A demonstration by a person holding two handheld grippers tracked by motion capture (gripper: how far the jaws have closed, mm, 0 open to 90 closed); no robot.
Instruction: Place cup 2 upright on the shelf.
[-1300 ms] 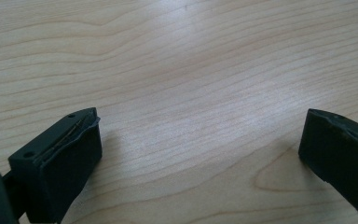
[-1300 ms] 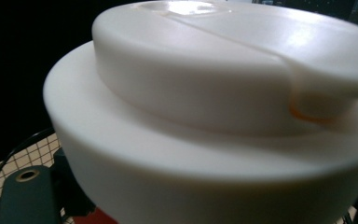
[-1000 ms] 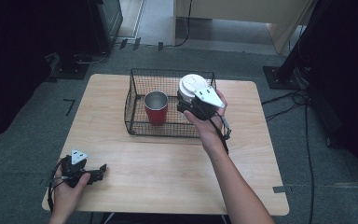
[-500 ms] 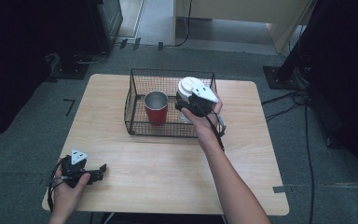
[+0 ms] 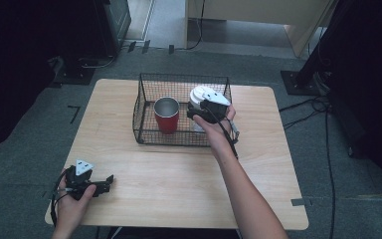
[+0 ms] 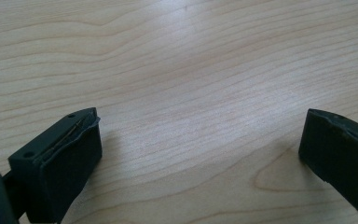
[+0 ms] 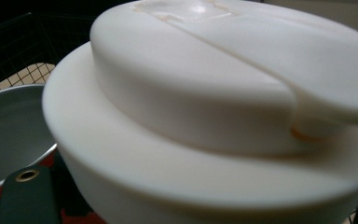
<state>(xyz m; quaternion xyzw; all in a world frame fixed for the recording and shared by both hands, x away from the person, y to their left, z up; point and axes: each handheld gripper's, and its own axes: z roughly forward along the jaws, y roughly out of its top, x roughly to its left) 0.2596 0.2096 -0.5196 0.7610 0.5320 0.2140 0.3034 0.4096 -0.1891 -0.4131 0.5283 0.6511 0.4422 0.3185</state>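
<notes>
A wire basket (image 5: 184, 77) stands at the back of the wooden table (image 5: 179, 184). Inside it, on the left, is a red cup (image 5: 166, 115) with a steel inside (image 7: 9, 126). My right gripper (image 5: 200, 113) is shut on a white lidded cup (image 5: 199, 94) and holds it in the basket's right half, close beside the red cup. The white lid (image 7: 223, 93) looms large in the right gripper view. Whether the white cup rests on the basket floor I cannot tell. My left gripper (image 5: 104, 183) lies at the table's front left, open (image 6: 200, 154), with bare wood between its jaws.
Cables trail over the grey floor right of the table (image 5: 318, 114). A black stand base (image 5: 298, 82) sits behind the back right corner, and dark equipment stands at the back left (image 5: 79, 69). Bare wood stretches from the basket to the front edge.
The right hand has carried the white cup down and slightly left, lower into the basket beside the red cup. The left gripper has stayed where it was.
</notes>
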